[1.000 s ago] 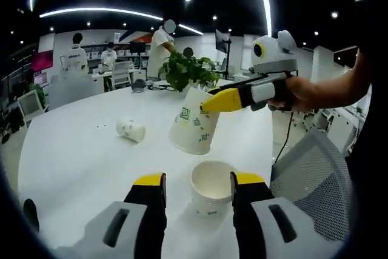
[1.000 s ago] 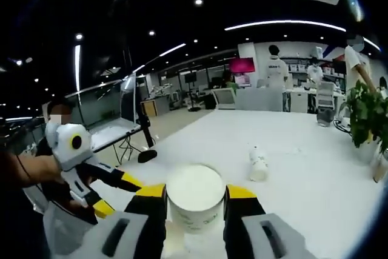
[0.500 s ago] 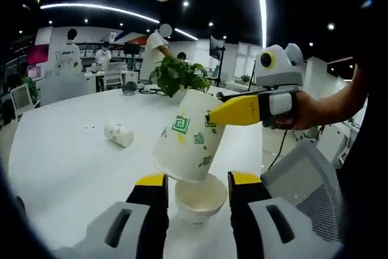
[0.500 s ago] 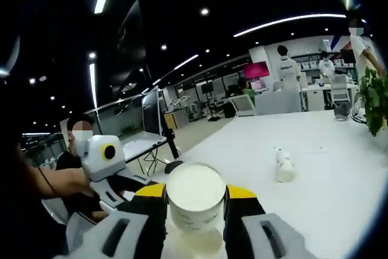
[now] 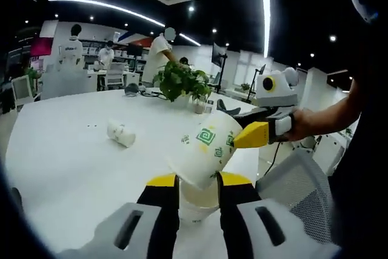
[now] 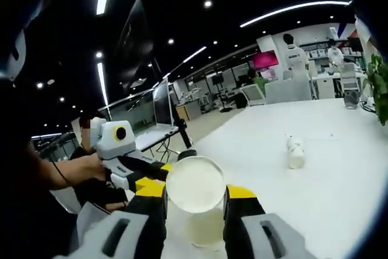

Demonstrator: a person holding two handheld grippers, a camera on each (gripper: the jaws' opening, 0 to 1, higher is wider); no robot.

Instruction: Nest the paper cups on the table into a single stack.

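Main risk: the printed cup (image 5: 206, 153) in my right gripper (image 5: 262, 133) sits tilted, its base just entering the mouth of the upright cup (image 5: 195, 201) held by my left gripper (image 5: 195, 193). If I push down at this angle, I judge the base will catch on the rim, and either crease the lower cup's wall or kick it sideways out of my jaws. A second hazard, in my judgement, is squeeze: paper walls deform easily, and a lower cup pinched oval will refuse the incoming base.

Left gripper: jaws clamped against both sides of the upright cup, which stands on the white table (image 5: 66, 156) close in front of me. Right gripper: jaws clenched on the printed cup's wall near its rim; in the right gripper view the cup's white base (image 6: 194, 184) faces the camera between my jaws, with the lower cup's pale mouth (image 6: 205, 233) directly beneath and the left gripper (image 6: 142, 181) just beside it.

Relation: base and mouth are touching or very nearly so; I cannot tell which. Nesting is not yet done.

Outstanding item: a third cup (image 5: 121, 133) lies on its side, well apart, farther out on the table, also seen in the right gripper view (image 6: 295, 151). A potted plant (image 5: 182, 82) stands beyond
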